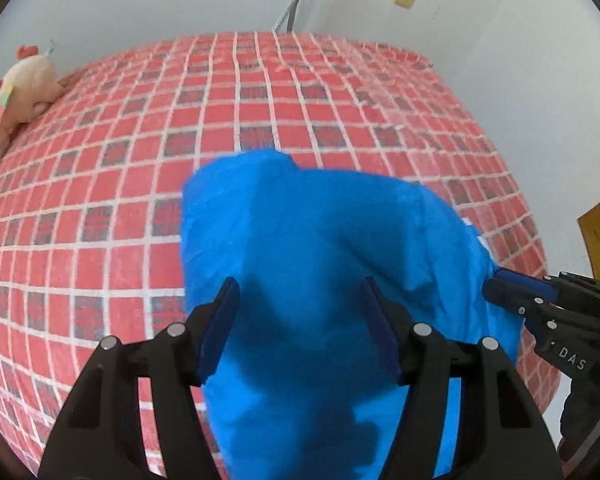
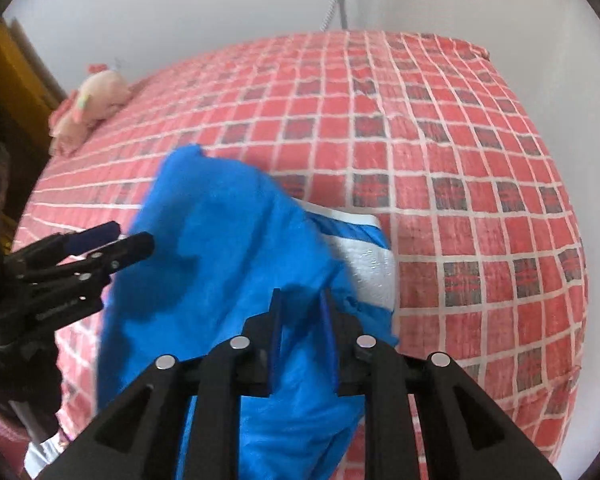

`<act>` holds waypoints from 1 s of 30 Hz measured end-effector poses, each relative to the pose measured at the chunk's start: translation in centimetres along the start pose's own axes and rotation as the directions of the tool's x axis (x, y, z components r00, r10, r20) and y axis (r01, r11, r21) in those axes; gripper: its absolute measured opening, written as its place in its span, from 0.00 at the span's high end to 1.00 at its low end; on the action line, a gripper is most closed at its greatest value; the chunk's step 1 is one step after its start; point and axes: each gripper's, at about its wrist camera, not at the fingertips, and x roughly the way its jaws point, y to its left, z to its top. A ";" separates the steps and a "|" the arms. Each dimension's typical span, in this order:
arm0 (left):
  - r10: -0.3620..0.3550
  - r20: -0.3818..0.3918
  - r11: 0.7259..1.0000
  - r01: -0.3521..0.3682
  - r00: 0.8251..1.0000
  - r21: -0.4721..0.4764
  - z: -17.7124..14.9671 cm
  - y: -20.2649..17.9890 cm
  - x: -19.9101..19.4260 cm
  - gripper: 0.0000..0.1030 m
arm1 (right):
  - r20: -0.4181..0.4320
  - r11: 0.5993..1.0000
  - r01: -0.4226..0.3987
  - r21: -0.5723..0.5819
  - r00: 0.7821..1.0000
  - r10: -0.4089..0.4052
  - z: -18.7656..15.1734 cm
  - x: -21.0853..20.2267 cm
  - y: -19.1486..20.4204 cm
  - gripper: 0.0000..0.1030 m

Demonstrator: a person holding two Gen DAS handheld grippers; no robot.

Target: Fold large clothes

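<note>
Blue fabric fills the space ahead of both tools: a large bright-blue cloth garment [image 1: 320, 264] with a white panel [image 2: 370, 264] lies bunched on a bed covered in a red, white-gridded checked bedspread [image 1: 100, 208].

Seen from the left wrist, the left hand-held gripper [image 1: 298, 322] stands with its jaws held wide apart, the garment spread below and between them, and neither blue pad pressing on it. Its right-hand neighbour reaches in from the right side, tips at the garment's edge.

Seen from the right wrist, the right hand-held gripper [image 2: 302, 322] has its jaws narrow, only a slim gap between the two blue pads. Folds of the blue cloth sit in that gap and directly beyond the tips; whether the pads press on the cloth I cannot tell from the blurred picture. The white panel lies just beyond and to the right of these tips. The left tool shows to the left of this view, its fingers touching or just beside the garment's left edge.

Far off to the left of both tools, a pale pink plush toy [image 1: 18, 96] rests near the bed's edge. White walls [image 1: 500, 80] stand behind the bed.
</note>
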 end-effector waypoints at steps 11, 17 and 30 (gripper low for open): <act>-0.012 -0.043 1.000 0.012 0.999 -0.012 -1.0 0.8 2.1 0.41 | -0.003 0.997 -0.034 0.074 0.999 0.035 -1.9 1.9 -1.5 0.83; 0.001 0.017 1.000 -0.001 1.000 -0.008 -3.5 0.8 -2.8 0.41 | 0.046 0.999 -0.049 0.002 0.998 0.049 -4.5 -2.9 1.0 0.81; 0.013 -0.007 0.999 -0.013 1.000 0.040 -9.6 -0.4 -3.0 0.40 | 0.022 1.000 -0.018 -0.005 1.000 0.018 -9.0 -1.4 3.0 0.81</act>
